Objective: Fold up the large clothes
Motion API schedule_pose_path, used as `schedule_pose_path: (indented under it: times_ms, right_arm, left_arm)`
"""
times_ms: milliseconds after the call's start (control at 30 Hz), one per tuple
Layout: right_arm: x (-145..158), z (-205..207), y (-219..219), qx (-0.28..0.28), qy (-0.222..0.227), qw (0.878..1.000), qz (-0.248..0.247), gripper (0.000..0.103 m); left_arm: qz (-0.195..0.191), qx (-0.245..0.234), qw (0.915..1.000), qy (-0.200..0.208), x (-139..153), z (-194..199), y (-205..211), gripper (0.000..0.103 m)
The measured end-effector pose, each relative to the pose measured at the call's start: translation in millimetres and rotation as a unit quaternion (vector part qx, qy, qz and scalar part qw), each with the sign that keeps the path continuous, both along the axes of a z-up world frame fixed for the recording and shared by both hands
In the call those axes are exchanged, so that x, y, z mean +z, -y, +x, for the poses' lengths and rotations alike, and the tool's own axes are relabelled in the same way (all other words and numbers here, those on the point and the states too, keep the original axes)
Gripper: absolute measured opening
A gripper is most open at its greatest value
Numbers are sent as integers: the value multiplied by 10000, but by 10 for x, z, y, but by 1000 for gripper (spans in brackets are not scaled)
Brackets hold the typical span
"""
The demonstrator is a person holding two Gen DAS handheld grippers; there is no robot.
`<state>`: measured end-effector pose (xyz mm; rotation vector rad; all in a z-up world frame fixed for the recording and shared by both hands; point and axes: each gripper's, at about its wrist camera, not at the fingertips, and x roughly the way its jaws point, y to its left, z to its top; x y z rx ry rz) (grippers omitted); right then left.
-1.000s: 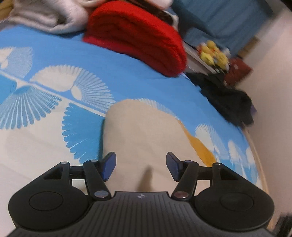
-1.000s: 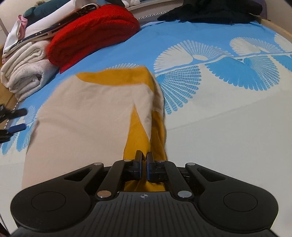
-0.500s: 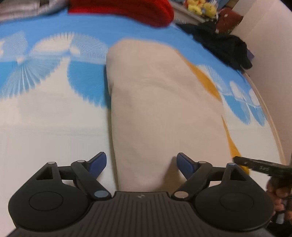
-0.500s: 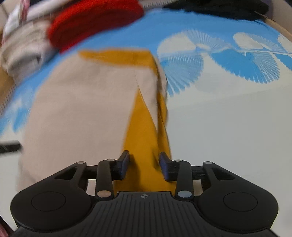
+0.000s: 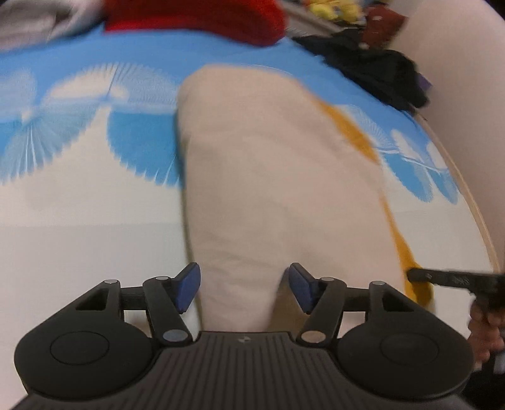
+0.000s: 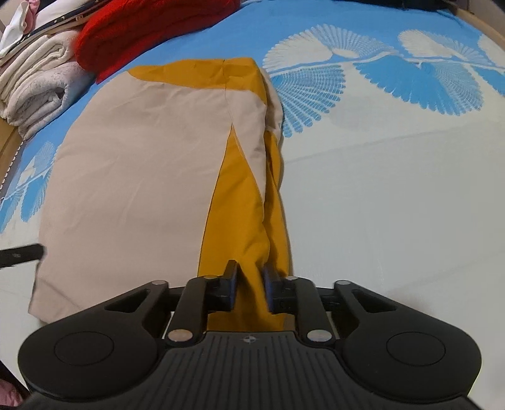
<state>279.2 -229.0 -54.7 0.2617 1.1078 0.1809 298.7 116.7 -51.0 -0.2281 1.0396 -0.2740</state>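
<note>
A beige and mustard garment (image 6: 142,176) lies folded lengthwise on the blue and white bedspread (image 6: 394,189); it also shows in the left wrist view (image 5: 277,176). My left gripper (image 5: 241,288) is open, its blue pads (image 5: 189,285) either side of the garment's near beige edge. My right gripper (image 6: 249,287) is partly open, its jaws astride the mustard strip at the garment's near right corner, not clamped. The right gripper's finger shows at the right edge of the left wrist view (image 5: 454,279).
A folded red blanket (image 6: 151,28) and stacked white towels (image 6: 34,91) lie at the far left of the bed. A dark clothes pile (image 5: 375,75) sits at the far right by the wall. The bed's wooden rim (image 5: 467,195) runs along the right.
My right gripper, shut on the mustard edge a second ago, has opened and now narrows around the strip. My left gripper has pulled back to the garment's near end and stays open.
</note>
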Motion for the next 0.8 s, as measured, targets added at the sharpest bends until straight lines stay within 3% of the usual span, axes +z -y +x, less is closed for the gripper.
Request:
schedule_pose_path:
  times_ms: [67,133,200,267,333,433,533,667,800]
  right_arm:
    - [31,-9,3,83,59,9999,-38,24]
    - [30,-29,1,186,103,9996,-158,24]
    - [77,-74,-22,200,260,9985,-447,24]
    - [265,-179,-30,39,727,9939,-826,24]
    - [579,-362,-15,-158,1463,9842,-984,24]
    - [1086,-764,58,-480,2591,9607,-871,24]
    - [1388,-1229,115,-830,3251,9385,-810,33]
    - [1508,-1840,160,-1065,3563,9252,-762,39]
    - [1442,-2335,166,-1006,3541,9272,-694,46]
  left_arm:
    - [-4,-218,9994,260,99,-112,57,70]
    - [657,-435,9968,-128,-162,-164,192,72]
    - [1237,-475,9911,-120,-301,-253,308,78]
    - [1472,-400,9881,207,-97,-352,384,77]
    - [1631,-261,9824,869,262,-556,472,85]
    - [1629,123,9708,1759,764,-986,539,103]
    - [1551,464,9593,2314,1111,-1513,612,103]
    - [1532,839,9533,2465,1227,-2220,738,103]
    - [1549,1094,9541,2317,1014,-2814,856,103]
